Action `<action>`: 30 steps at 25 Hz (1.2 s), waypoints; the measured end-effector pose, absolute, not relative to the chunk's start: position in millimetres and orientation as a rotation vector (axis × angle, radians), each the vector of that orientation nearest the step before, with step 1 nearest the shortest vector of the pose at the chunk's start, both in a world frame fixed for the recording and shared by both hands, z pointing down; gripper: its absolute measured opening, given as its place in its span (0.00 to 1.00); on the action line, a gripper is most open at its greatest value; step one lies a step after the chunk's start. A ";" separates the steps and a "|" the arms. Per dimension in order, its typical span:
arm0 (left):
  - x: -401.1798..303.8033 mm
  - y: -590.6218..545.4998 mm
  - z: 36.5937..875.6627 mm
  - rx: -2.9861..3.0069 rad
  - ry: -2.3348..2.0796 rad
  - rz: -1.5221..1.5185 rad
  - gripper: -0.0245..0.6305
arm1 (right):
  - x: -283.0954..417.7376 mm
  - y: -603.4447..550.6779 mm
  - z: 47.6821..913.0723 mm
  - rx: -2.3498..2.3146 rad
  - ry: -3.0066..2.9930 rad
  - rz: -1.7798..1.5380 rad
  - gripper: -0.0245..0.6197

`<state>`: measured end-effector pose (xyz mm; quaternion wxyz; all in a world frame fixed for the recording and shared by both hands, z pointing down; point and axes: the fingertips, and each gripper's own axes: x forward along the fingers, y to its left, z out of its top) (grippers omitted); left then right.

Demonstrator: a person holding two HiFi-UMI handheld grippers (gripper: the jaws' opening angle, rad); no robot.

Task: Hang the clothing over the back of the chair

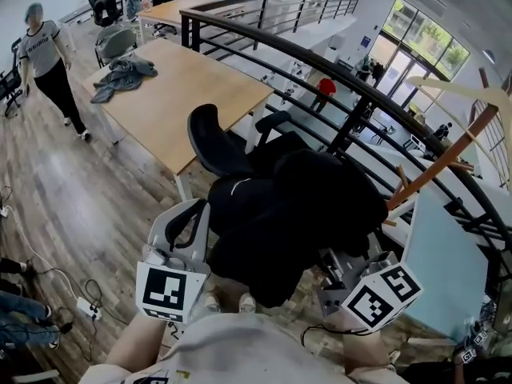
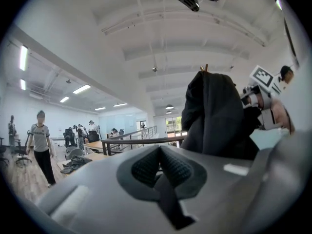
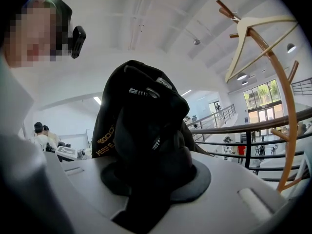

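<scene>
Just short of the chair back [image 1: 210, 138], right hand-held gripper [image 3: 153, 167] is clamping the bunched black clothing [image 1: 304, 214], that back lying beyond the bundle, upper left, while left hand-held gripper [image 2: 158, 167] is hovering closed, empty, on the nearer side.
</scene>
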<state>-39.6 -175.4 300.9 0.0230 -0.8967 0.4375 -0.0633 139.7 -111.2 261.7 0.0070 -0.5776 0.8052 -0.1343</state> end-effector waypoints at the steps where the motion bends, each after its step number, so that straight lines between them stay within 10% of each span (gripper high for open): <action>1: -40.5 -180.9 295.2 -2.755 1.356 -0.192 0.04 | 146.4 -112.8 253.9 -1.813 2.503 -0.404 0.26; 30: 5.6 -345.0 166.9 -2.636 1.298 0.108 0.04 | 273.3 -290.1 70.3 -2.128 2.081 0.468 0.27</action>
